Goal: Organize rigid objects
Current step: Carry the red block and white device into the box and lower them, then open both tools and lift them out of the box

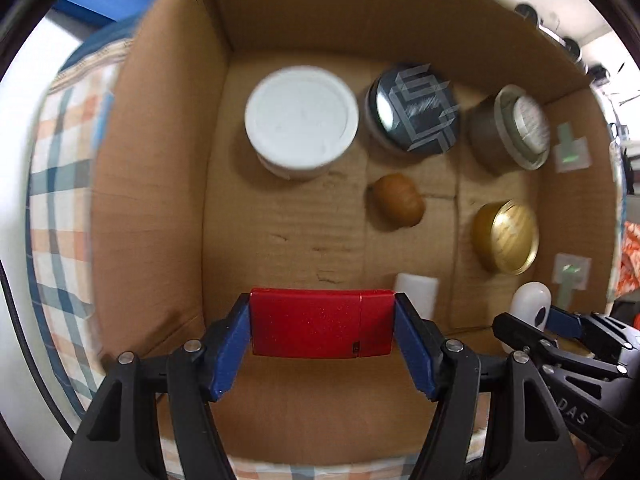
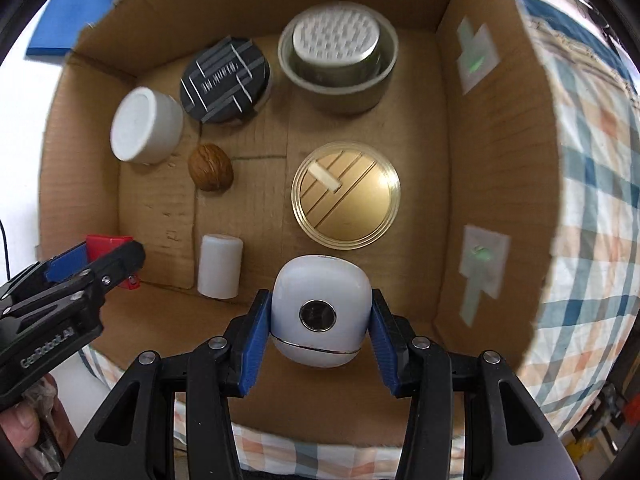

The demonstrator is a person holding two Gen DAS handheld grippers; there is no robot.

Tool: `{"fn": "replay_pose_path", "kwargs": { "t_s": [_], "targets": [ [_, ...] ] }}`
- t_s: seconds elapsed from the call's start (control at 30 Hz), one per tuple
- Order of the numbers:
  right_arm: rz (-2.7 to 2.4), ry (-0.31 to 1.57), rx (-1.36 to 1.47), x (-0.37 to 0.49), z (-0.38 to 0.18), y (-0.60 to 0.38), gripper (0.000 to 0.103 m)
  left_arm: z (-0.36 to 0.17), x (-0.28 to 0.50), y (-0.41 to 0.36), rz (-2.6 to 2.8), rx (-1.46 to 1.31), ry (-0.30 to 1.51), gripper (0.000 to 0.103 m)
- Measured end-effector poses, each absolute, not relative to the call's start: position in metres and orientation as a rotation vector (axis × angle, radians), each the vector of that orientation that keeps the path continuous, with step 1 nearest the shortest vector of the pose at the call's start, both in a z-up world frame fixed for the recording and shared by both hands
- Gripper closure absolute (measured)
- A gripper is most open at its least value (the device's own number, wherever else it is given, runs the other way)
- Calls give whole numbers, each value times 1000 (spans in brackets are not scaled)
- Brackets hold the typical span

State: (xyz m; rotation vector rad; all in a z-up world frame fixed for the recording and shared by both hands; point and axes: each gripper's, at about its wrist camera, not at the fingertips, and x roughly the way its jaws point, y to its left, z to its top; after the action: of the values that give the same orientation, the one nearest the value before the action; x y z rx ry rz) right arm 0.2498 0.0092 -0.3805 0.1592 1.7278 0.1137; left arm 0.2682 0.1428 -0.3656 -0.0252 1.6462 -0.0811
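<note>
My left gripper (image 1: 322, 322) is shut on a red rectangular case (image 1: 320, 322) and holds it over the near part of an open cardboard box (image 1: 152, 184). My right gripper (image 2: 318, 314) is shut on a white rounded case (image 2: 320, 314) with a dark round button, over the box's near right part. In the left wrist view the right gripper (image 1: 540, 322) and white case (image 1: 532, 304) show at lower right. In the right wrist view the left gripper (image 2: 92, 260) with the red case (image 2: 106, 244) shows at left.
On the box floor: a white round jar (image 1: 301, 117), a dark patterned lid (image 1: 414, 109), a grey tin (image 1: 508, 128), a walnut (image 1: 398, 200), a gold tin (image 1: 506, 238) and a small white cylinder (image 2: 219, 265). Checked cloth (image 2: 592, 200) lies under the box.
</note>
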Motion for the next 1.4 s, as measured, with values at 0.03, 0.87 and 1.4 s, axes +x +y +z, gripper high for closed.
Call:
{"fn": "replay_pose_path", "kwargs": {
  "t_s": [0.03, 0.87, 1.4],
  "targets": [
    [111, 1737, 164, 250, -385, 10, 53, -373, 268, 144, -83, -20, 1663, 37],
    [43, 1766, 145, 249, -418, -4, 42, -420, 275, 147, -59, 9, 1815, 36],
    [74, 1671, 66, 253, -358, 5, 22, -359, 269, 144, -46, 0, 1687, 31]
  ]
}}
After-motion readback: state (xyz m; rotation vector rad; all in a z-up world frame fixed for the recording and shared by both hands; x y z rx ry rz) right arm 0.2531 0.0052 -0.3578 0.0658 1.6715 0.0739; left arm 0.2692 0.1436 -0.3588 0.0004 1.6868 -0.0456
